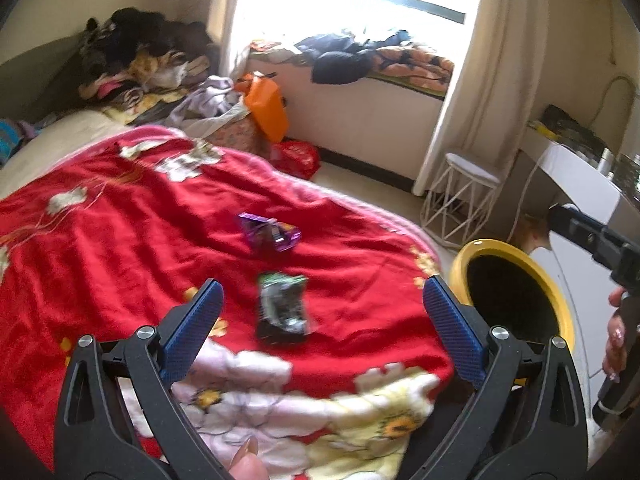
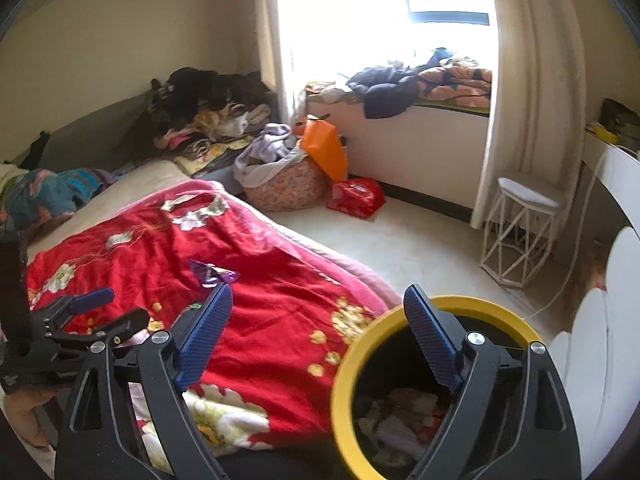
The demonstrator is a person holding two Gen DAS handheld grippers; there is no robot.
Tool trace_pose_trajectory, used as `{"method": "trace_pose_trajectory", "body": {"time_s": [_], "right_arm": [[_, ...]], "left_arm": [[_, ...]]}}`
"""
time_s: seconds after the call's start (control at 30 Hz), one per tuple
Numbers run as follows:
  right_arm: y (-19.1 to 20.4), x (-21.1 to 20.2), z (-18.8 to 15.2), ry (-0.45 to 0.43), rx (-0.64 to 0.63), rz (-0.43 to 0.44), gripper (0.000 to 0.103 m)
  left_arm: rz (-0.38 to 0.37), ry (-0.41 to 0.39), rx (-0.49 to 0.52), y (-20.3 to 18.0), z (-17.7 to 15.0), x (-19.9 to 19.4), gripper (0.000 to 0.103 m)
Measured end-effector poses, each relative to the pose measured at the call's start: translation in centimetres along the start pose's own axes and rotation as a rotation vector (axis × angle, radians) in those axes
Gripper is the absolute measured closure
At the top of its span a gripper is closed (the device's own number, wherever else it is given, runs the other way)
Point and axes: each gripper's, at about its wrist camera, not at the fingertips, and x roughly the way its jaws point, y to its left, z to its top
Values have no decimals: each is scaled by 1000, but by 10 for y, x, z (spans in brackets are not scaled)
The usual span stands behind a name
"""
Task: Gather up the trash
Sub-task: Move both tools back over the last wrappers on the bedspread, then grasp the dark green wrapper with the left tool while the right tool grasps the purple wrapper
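Observation:
A red flowered blanket [image 1: 120, 248] covers the bed. On it lie a purple wrapper [image 1: 270, 232] and, nearer me, a green-and-black wrapper [image 1: 284, 308]. My left gripper [image 1: 322, 284] hangs open just over the green wrapper, which shows between its blue pads without touching them. A yellow-rimmed bin [image 2: 344, 380] stands at the bed's right edge, with crumpled trash [image 2: 400, 420] inside. My right gripper [image 2: 320, 290] is open and empty over the bin's near rim. In the right wrist view the purple wrapper [image 2: 212, 272] and the left gripper [image 2: 116, 308] also appear.
A white wire stool [image 2: 520, 232] stands by the curtain. A floral basket of clothes [image 2: 284, 184], an orange bag [image 2: 324, 144] and a red bag [image 2: 356, 196] sit on the floor beyond the bed. White furniture [image 2: 616, 280] lines the right side. Clothes are piled at the bed's far end.

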Motion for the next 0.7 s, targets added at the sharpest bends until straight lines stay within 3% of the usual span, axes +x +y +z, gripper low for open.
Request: {"method": "trace_pose_trajectory", "body": {"time_s": [0.37,0.7], "right_arm": [[48,82,20,99,-106,113,18],[90,173,24,242,-196,212,18]], "left_arm": [[17,100,-114,47,-17,25,11],[-52,169,-128,46,-27,48,32]]}}
